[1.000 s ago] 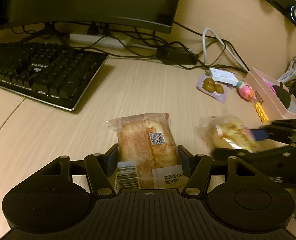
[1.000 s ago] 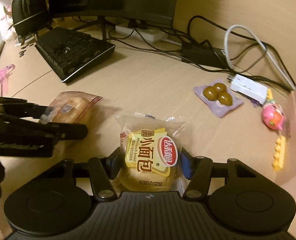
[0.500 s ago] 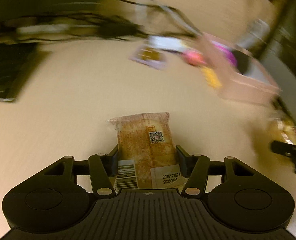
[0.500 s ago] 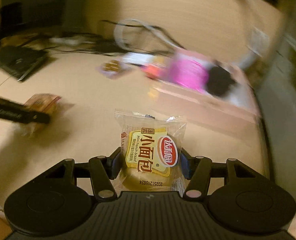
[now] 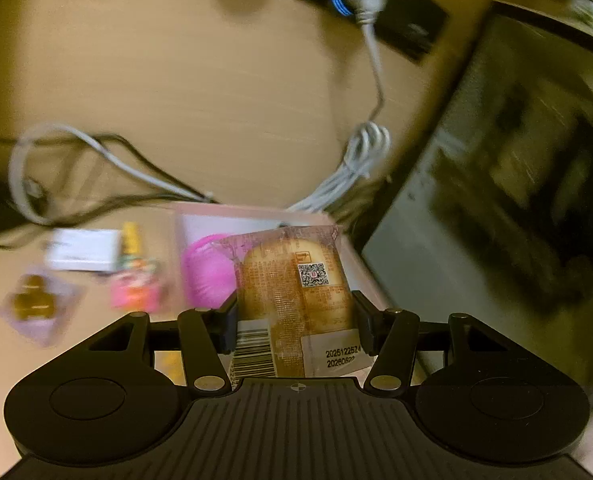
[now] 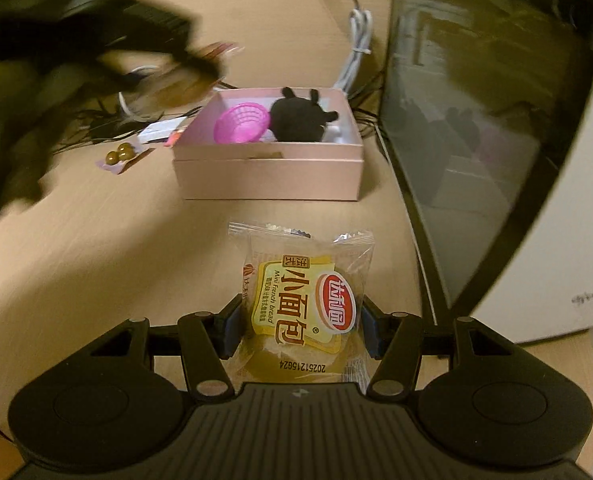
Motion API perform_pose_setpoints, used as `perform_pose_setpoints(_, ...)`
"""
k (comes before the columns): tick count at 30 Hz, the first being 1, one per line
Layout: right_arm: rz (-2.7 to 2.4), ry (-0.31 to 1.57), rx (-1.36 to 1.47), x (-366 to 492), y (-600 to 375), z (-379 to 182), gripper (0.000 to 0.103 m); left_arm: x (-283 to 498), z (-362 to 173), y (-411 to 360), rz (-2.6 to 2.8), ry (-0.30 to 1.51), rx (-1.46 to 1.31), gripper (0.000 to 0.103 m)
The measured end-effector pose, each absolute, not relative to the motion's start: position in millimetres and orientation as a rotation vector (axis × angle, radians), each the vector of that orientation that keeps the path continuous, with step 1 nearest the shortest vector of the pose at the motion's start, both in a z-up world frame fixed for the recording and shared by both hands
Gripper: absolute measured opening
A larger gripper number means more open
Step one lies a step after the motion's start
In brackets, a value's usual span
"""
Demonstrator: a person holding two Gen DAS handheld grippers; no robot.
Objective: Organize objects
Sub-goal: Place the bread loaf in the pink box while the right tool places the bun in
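My left gripper [image 5: 294,314] is shut on a wrapped brown bread bun [image 5: 296,296] and holds it above the near side of the open pink box [image 5: 256,212]. In the right wrist view the left gripper [image 6: 200,68] shows as a dark blur above the box's left rear corner. My right gripper [image 6: 300,328] is shut on a yellow-labelled mini French bread packet [image 6: 300,300] and holds it over the desk, short of the pink box [image 6: 268,178]. The box holds a pink toy basket [image 6: 240,124] and a black plush toy [image 6: 300,118].
A dark glass-sided case [image 6: 476,120] stands right of the box. Left of the box lie a purple packet of olives [image 6: 122,156], a white adapter [image 5: 84,254], a small pink toy [image 5: 134,292] and a yellow brick [image 5: 130,236]. White and black cables [image 5: 360,160] run behind the box.
Both grippers swung right from the keyboard side toward the pink box, each still holding its bread packet. The left one now hovers over the box; the right one faces it from the front.
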State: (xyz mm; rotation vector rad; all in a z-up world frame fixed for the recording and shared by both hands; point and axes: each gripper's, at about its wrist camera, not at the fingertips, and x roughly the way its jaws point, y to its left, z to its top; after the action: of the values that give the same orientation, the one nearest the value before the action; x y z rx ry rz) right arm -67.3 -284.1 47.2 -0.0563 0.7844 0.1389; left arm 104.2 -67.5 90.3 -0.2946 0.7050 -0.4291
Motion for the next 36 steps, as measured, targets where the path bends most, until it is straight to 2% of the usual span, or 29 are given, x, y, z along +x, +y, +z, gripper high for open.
perform_pose_setpoints(4, 0.134, 0.786, -0.050, -68.8, -290.8, 42.4, 0.057, 145.6, 58.0, -96.8, -0.293, 0.774, -0.237, 0.060)
perform_pose_setpoints(8, 0.136, 0.795, -0.075, -64.6, -292.5, 37.1, 0.057, 150.1, 30.3, -116.3, -0.244, 0.852, -0.062, 0.060)
perform_pose_setpoints(14, 0.182, 0.800, -0.109, -52.6, -286.0, 35.4, 0.057, 135.1, 42.5, -110.7, -0.303, 0.819, -0.034, 0.060)
perform_pose_setpoints(22, 0.246, 0.748, -0.129, -33.4, -265.1, 48.6, 0.057, 85.1, 82.9, -38.8, -0.329, 0.663, -0.259, 0.060)
perform_pose_setpoints(36, 0.240, 0.608, -0.135, 87.0, -231.9, 107.2, 0.057, -14.3, 45.5, 96.1, -0.173, 0.787, -0.449, 0.059)
